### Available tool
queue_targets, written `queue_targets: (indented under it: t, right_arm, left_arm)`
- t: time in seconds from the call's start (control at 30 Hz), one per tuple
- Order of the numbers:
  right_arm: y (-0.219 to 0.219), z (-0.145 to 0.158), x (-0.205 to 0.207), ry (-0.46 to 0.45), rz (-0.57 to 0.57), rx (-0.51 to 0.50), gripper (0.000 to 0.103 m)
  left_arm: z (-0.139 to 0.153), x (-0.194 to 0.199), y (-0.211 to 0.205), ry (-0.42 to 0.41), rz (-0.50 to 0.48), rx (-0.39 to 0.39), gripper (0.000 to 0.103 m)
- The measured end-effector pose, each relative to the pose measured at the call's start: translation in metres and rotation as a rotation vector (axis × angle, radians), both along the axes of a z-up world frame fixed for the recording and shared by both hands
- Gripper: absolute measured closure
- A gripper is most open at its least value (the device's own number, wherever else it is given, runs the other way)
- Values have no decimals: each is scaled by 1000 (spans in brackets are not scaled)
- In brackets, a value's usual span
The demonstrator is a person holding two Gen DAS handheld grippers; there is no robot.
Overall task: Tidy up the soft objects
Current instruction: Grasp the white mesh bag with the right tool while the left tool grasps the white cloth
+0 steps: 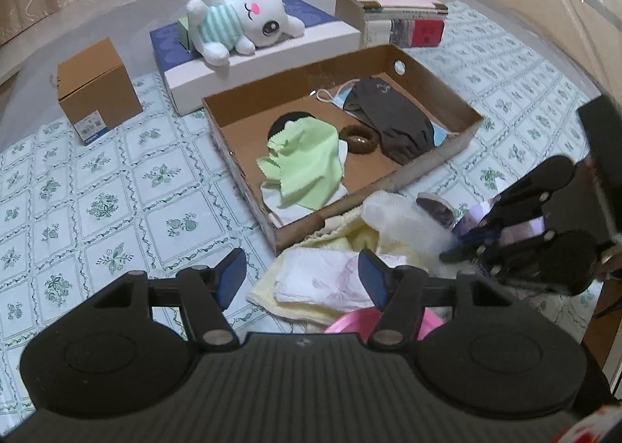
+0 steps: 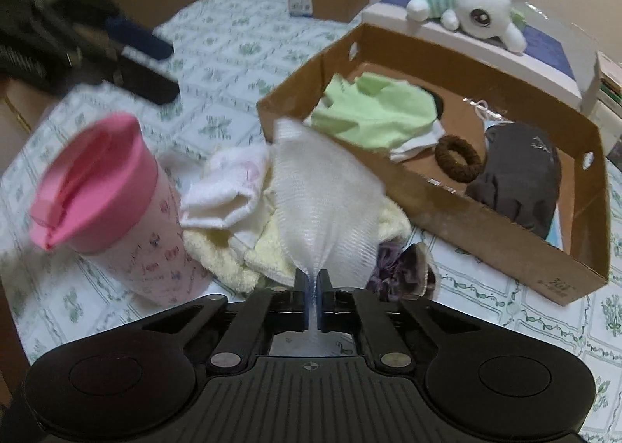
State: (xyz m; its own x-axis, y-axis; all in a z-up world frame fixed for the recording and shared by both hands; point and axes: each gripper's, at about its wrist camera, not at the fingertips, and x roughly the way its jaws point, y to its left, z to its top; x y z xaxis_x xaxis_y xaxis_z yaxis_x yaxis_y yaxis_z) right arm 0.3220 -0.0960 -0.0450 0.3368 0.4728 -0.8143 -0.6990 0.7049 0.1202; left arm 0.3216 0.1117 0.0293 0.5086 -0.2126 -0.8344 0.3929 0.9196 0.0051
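White mesh cloth (image 2: 322, 206) was pinched tight in our right gripper (image 2: 310, 289), angled down over the towel pile (image 2: 233, 248) beside the cardboard tray (image 2: 486, 245). Our left gripper (image 1: 301, 279) hovered apart, empty. Only the right view showed the pink cup (image 2: 112, 206) whole.

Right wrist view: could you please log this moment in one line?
right gripper: shut on white mesh cloth | left gripper: open over towels | cardboard tray: partly filled

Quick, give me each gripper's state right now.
Left gripper: open, holding nothing, over the folded white cloth.
Right gripper: fingers closed on the white mesh cloth.
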Motion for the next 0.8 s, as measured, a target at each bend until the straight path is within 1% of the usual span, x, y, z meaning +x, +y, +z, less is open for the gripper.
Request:
queue_targets:
  t: [0.13,0.3,0.37,0.43,0.6,0.8]
  right_arm:
    - [-8,18,1,-9,-29,64,101]
    - [-3,26,4,-22,-31,64,101]
    - [-2,27,8,-31,-53,68,101]
    - [-6,27,11,-40,-80,72,101]
    - [-26,31,22,-54,-160,96,101]
    - [-55,34,29,-47,-220,140,101]
  left_arm:
    - [-1,7,-9,24,-25,29,42]
    - [-8,19,-25,76,-80,64,39]
    - [-13,26,-34,103,-96,102,39]
    - [-20,32,-47,132,-130,158,39]
    - [-34,37,-78,190,-188,274,39]
    - [-43,34,-101,222,-203,301,39]
